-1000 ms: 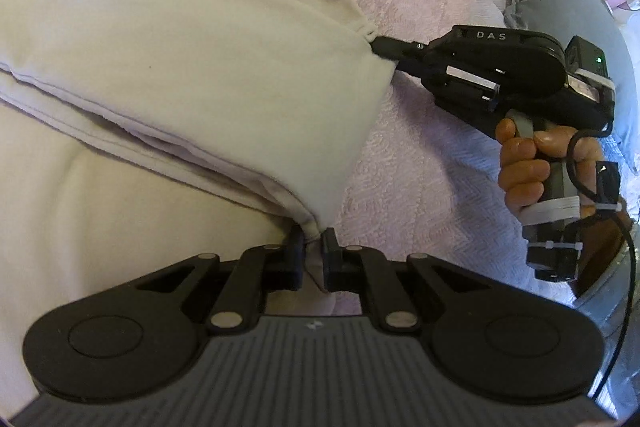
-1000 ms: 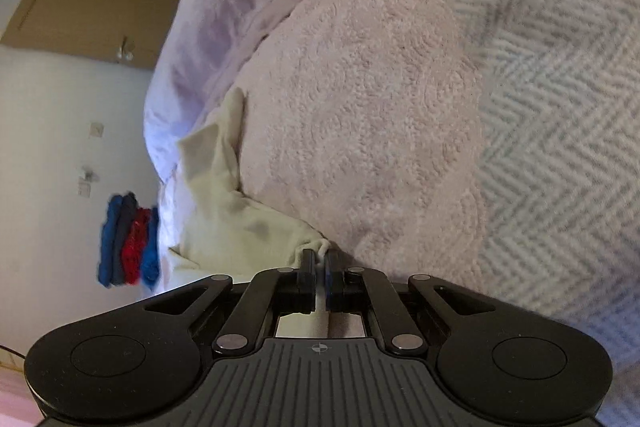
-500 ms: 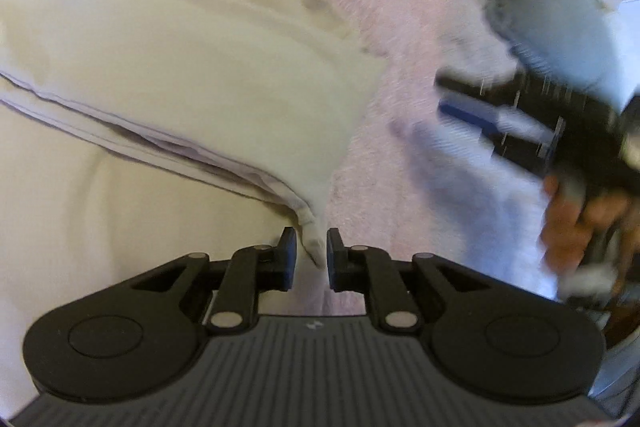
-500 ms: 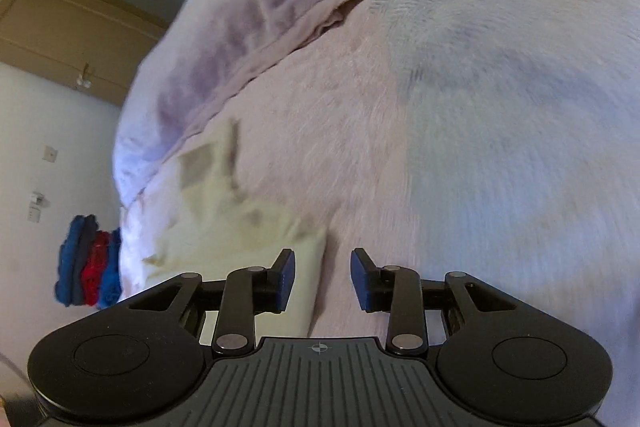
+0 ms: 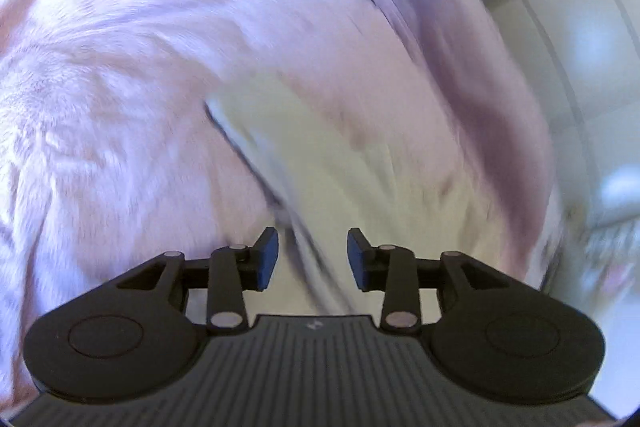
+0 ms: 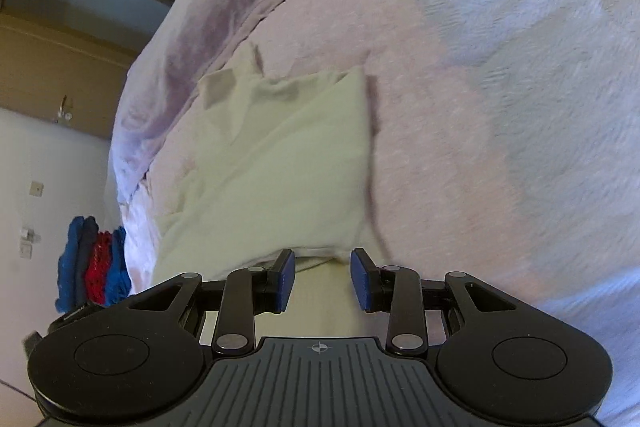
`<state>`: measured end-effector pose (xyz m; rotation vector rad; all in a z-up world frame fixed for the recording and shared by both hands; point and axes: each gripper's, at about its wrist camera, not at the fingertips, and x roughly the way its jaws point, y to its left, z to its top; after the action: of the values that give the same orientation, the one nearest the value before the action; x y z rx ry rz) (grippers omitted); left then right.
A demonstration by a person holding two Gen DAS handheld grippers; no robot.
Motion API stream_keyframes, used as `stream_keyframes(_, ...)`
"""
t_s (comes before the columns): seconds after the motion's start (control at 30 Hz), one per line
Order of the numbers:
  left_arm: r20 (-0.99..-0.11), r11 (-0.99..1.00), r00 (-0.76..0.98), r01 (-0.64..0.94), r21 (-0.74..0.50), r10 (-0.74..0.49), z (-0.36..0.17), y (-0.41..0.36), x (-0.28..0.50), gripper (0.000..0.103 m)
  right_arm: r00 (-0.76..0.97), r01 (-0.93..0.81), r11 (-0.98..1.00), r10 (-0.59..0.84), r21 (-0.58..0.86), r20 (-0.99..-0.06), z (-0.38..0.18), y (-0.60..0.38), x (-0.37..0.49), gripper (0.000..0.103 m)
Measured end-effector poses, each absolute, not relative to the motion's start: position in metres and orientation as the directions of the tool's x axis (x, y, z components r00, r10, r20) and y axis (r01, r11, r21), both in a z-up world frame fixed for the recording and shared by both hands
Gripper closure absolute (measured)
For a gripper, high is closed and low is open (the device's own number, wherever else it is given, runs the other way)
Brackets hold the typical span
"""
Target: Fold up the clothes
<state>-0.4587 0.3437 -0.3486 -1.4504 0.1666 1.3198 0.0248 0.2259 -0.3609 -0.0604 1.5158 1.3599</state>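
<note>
A cream garment (image 6: 280, 155) lies folded flat on the pink bedspread (image 6: 432, 131). In the blurred left wrist view the same cream garment (image 5: 340, 163) stretches away from me across the pink bedspread (image 5: 120, 87). My left gripper (image 5: 313, 255) hovers over the garment's near edge, its jaws opening, and no cloth is pinched between them. My right gripper (image 6: 323, 277) is open just above the garment's near fold, its pads apart from the cloth.
A lilac sheet (image 6: 224, 11) is bunched along the bed's far side. Blue and red clothes (image 6: 92, 263) are piled at the left, beyond the bed. A wooden cupboard (image 6: 52, 67) stands against the wall. A pale blue-grey blanket (image 6: 540, 27) covers the right part of the bed.
Both grippers have let go of the cream garment and opened. The left one swung away sideways and rolled; the right one rose and pulled back, so the folded garment now shows whole.
</note>
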Motion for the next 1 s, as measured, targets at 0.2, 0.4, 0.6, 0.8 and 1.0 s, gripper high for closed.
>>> stream_keyframes(0.2, -0.737, -0.527, 0.425, -0.518, -0.674, 0.525, -0.404, 0.371, -0.487, 0.062, -0.396, -0.639, 0.395, 0.567, 0.66, -0.722, -0.36, 0.226, -0.007, 0.068)
stream_keyframes(0.4, -0.766, -0.325, 0.378, -0.742, -0.586, 0.52, -0.396, 0.394, -0.466, 0.098, -0.332, -0.627, 0.465, 0.567, 0.625, -0.754, -0.361, 0.214, -0.031, 0.068)
stream_keyframes(0.6, -0.663, 0.549, 0.204, -0.752, 0.365, 0.721, -0.346, 0.349, -0.332, 0.099, -0.285, -0.596, 0.508, 0.59, 0.622, -0.755, -0.352, 0.201, -0.039, 0.068)
stream_keyframes(0.8, -0.741, 0.793, 0.299, -0.336, 0.508, 0.602, -0.391, 0.301, -0.284, 0.092, -0.261, -0.549, 0.558, 0.593, 0.622, -0.762, -0.353, 0.192, -0.041, 0.068)
stream_keyframes(1.0, -0.811, 0.835, 0.409, -0.524, 0.168, 0.419, -0.355, 0.333, -0.325, 0.069, -0.237, -0.596, 0.548, 0.579, 0.587, -0.78, -0.354, 0.196, -0.048, 0.068)
